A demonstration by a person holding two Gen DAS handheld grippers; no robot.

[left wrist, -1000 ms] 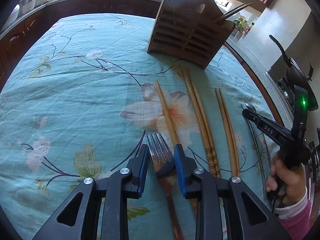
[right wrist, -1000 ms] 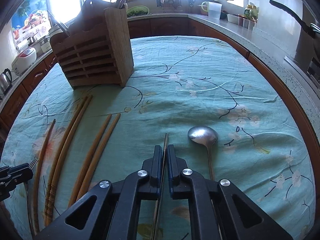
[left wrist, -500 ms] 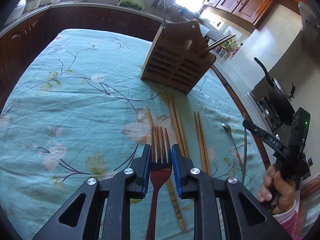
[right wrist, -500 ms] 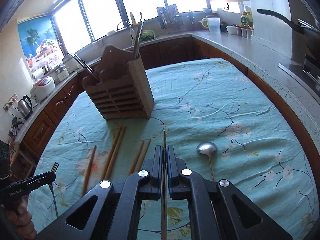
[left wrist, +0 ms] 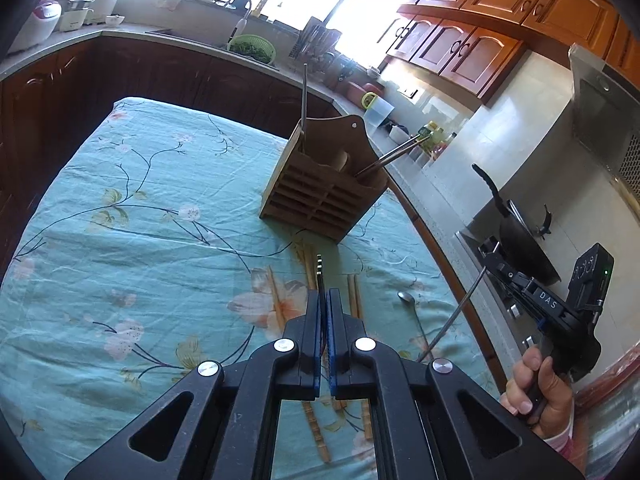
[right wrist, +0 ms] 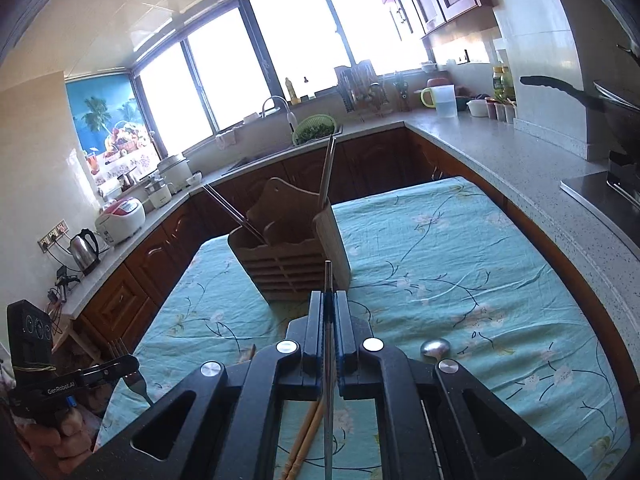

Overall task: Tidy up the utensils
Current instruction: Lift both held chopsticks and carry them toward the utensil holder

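Observation:
My left gripper (left wrist: 324, 300) is shut on a fork (left wrist: 319, 270), seen edge-on, held above the table; the fork's tines also show in the right wrist view (right wrist: 120, 347). My right gripper (right wrist: 329, 300) is shut on a thin metal rod (right wrist: 328, 276), likely a chopstick, also seen in the left wrist view (left wrist: 460, 312). The wooden utensil holder (left wrist: 324, 196) stands at the table's far side (right wrist: 292, 256) with metal utensils in it. Wooden chopsticks (left wrist: 354, 296) and a metal spoon (left wrist: 407, 298) lie on the floral cloth (left wrist: 140, 240).
Kitchen counters wrap around the table. A wok (left wrist: 520, 236) sits on the stove at the right. A sink with a green basket (right wrist: 314, 128) is behind the holder. A kettle (right wrist: 85, 246) and rice cooker (right wrist: 122, 218) stand on the left counter.
Both grippers have risen well above the table with their utensils. The left gripper has turned, so the fork now shows edge-on instead of flat.

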